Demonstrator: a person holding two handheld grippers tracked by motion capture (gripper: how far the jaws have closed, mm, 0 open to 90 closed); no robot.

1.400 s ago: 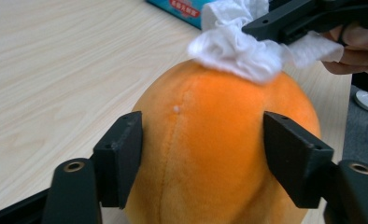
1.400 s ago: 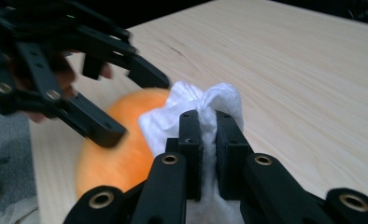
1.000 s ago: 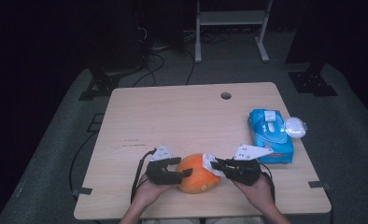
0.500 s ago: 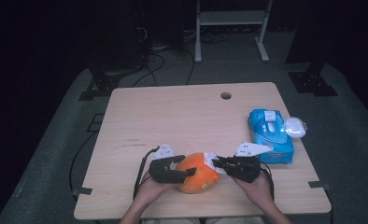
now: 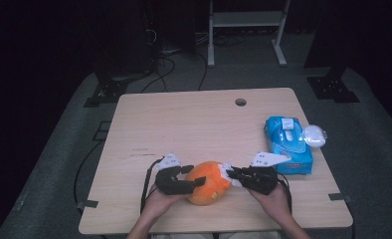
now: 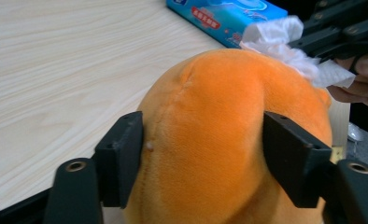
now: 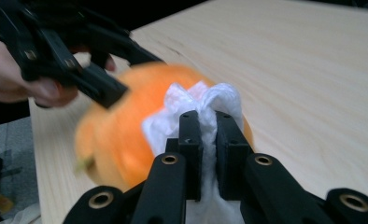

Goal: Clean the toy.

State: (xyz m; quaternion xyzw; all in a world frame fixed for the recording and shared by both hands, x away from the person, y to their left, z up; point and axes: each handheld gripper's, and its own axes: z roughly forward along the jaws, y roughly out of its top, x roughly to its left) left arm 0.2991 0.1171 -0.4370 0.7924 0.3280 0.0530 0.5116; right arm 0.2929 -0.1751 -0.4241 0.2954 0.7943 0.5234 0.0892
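High view has the orange plush toy (image 5: 209, 182) sitting on the bench (image 5: 194, 119) between both tongs. Right tongs (image 5: 232, 174) are pinched tight on a white wipe (image 5: 227, 172) against its top, so wiping's underway, not finished. Left tongs (image 5: 196, 175) straddle its other side, jaws just been easing open versus a second ago. Blue wipes pack (image 5: 288, 144) sits beyond the right tongs.
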